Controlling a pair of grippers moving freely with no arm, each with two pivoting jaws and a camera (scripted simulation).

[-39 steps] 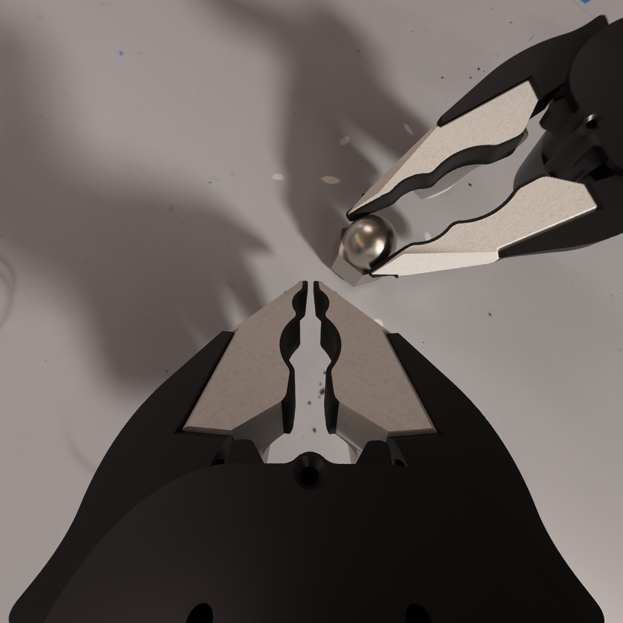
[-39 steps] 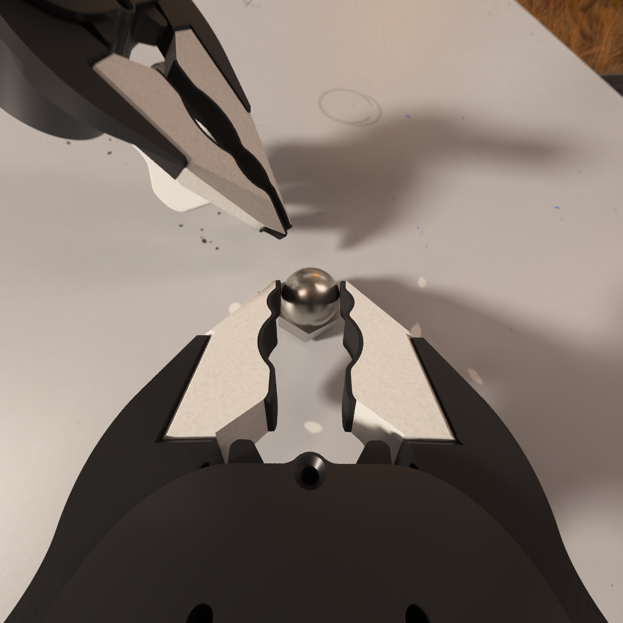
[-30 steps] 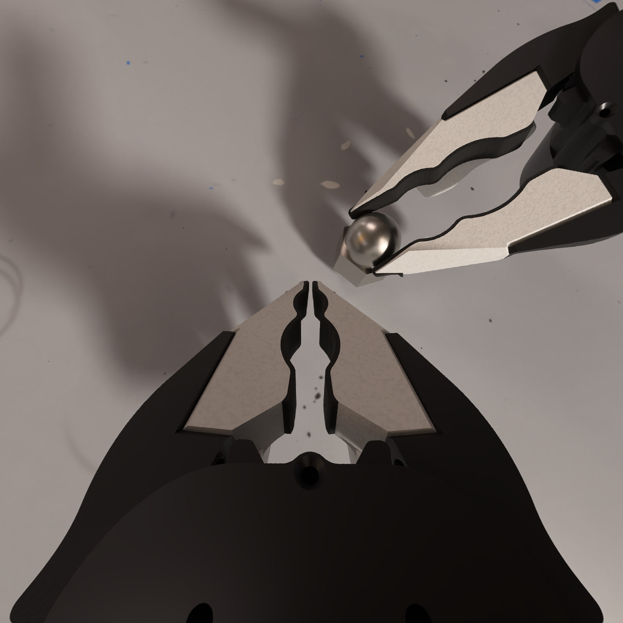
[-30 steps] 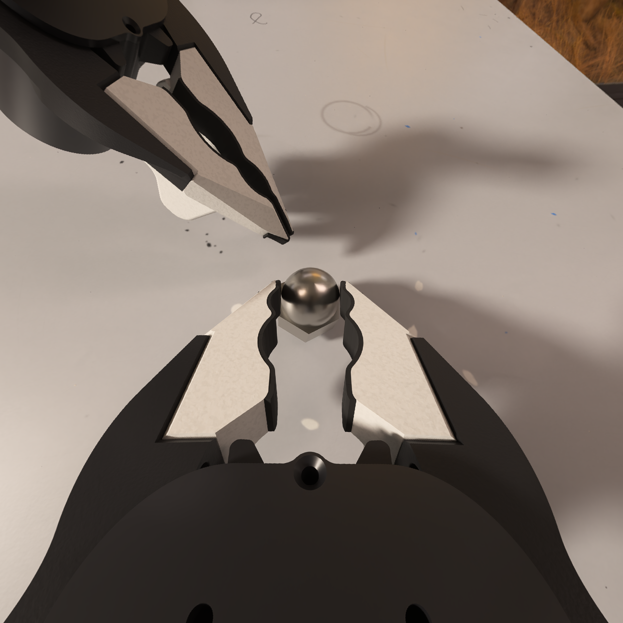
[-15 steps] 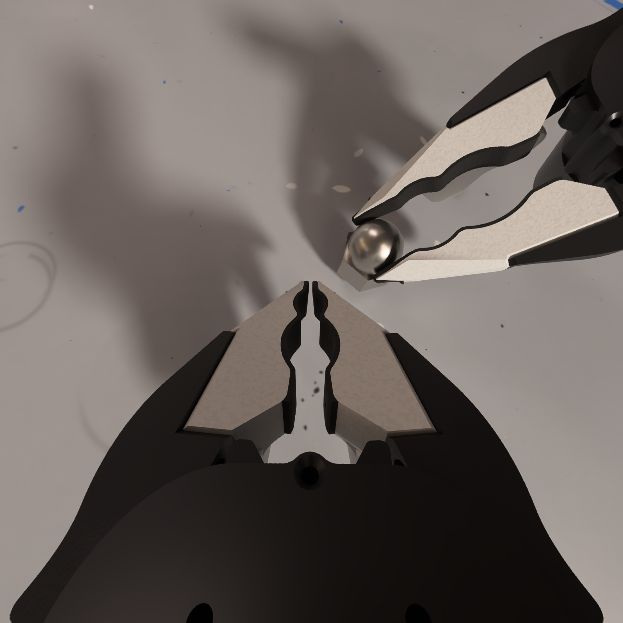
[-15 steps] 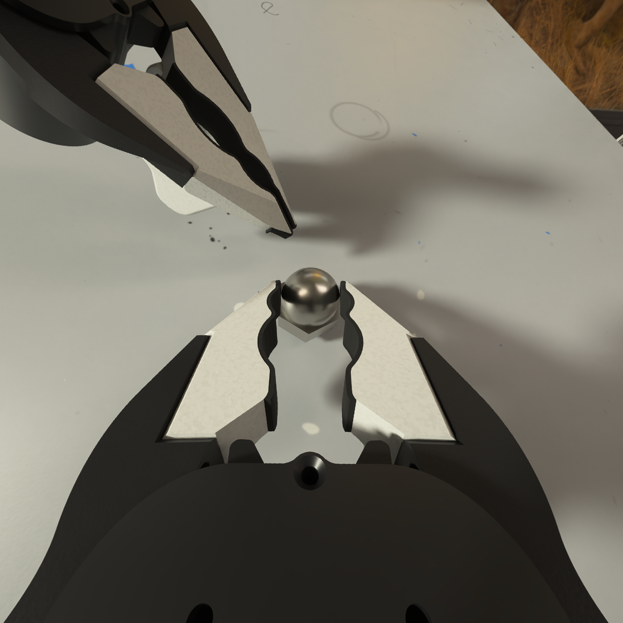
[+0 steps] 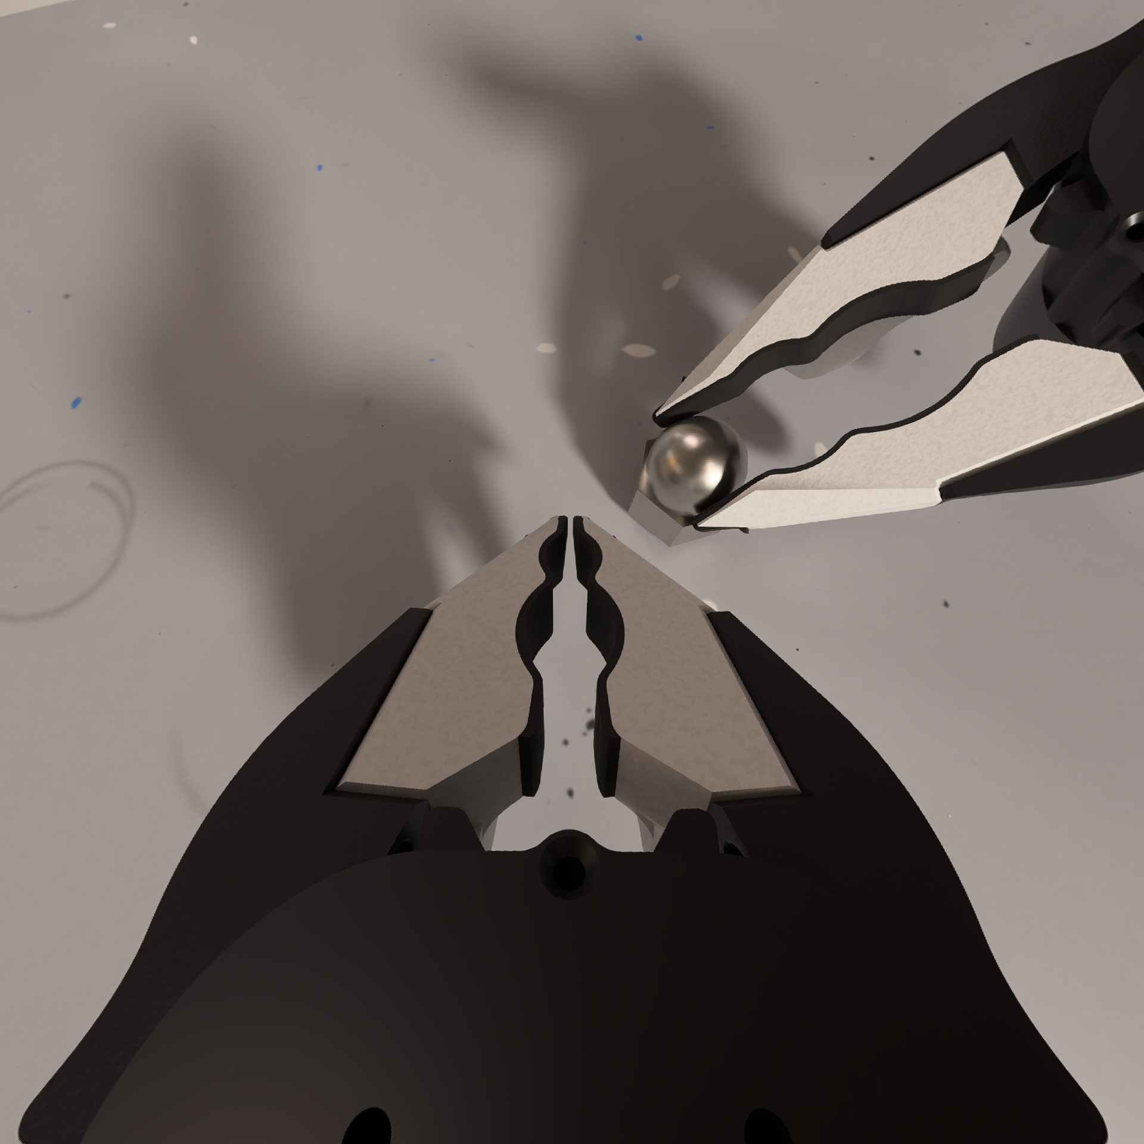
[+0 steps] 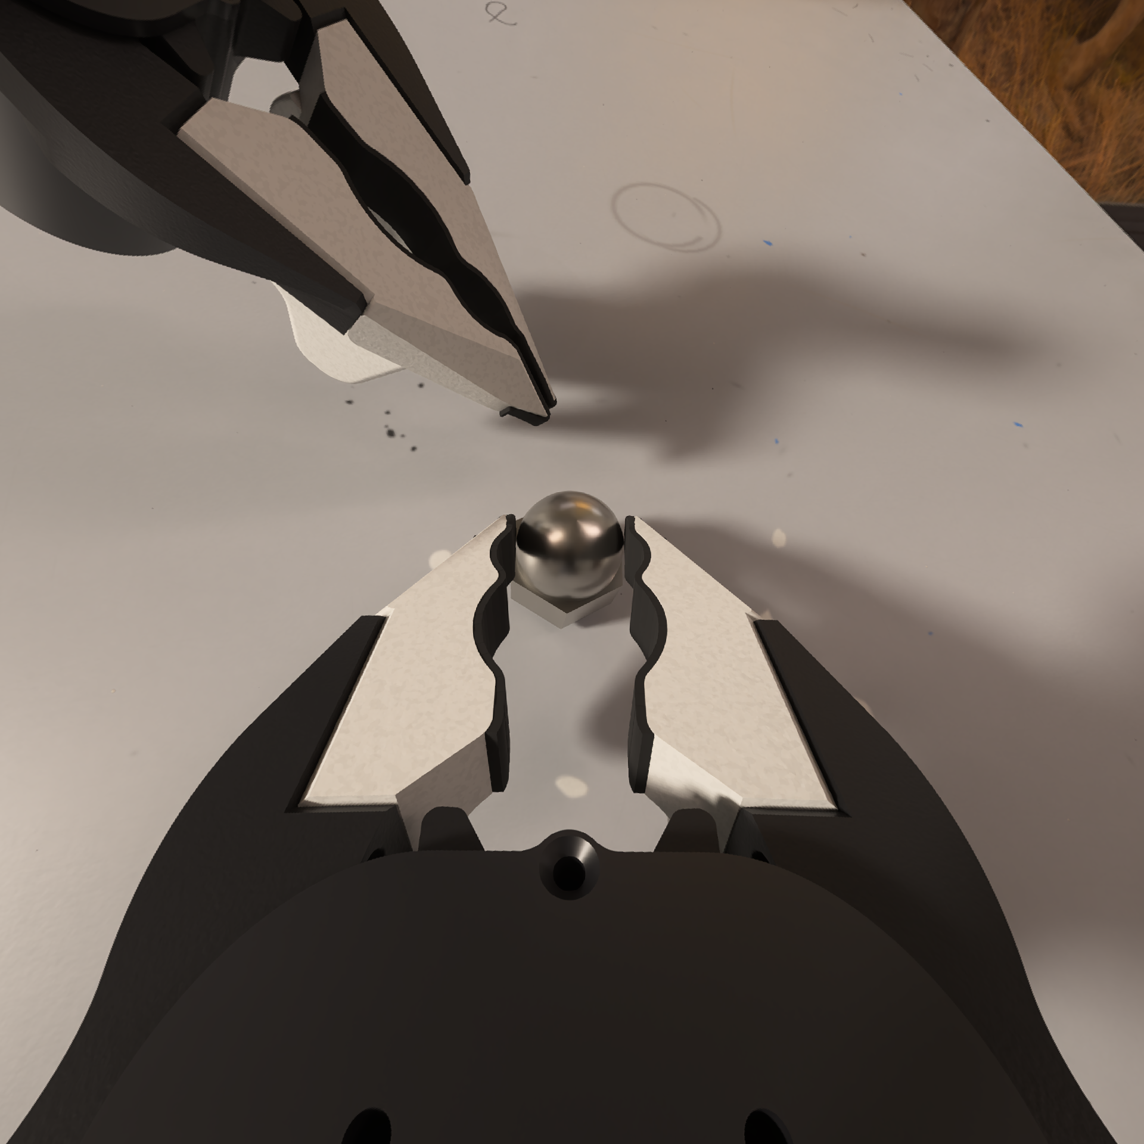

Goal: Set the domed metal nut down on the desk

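The domed metal nut (image 8: 569, 554) is shiny, with a round cap over a hex base. My right gripper (image 8: 569, 526) is shut on it at the fingertips and holds it over the white desk (image 8: 805, 588). In the left wrist view the nut (image 7: 692, 472) sits between the right gripper's tips (image 7: 684, 473) at the upper right. My left gripper (image 7: 570, 521) is shut and empty, its tips close to the nut's left. It also shows in the right wrist view (image 8: 538, 411), just beyond the nut.
A faint pencil circle (image 8: 667, 216) marks the desk beyond the nut, and it shows in the left wrist view (image 7: 62, 538) at the left. Dark specks (image 8: 396, 430) lie by the left gripper. The desk's right edge (image 8: 1021, 130) borders brown ground.
Both grippers have drifted slightly over the desk; the pencil circle has slid into the left wrist view. The right gripper still holds the nut and the left stays shut.
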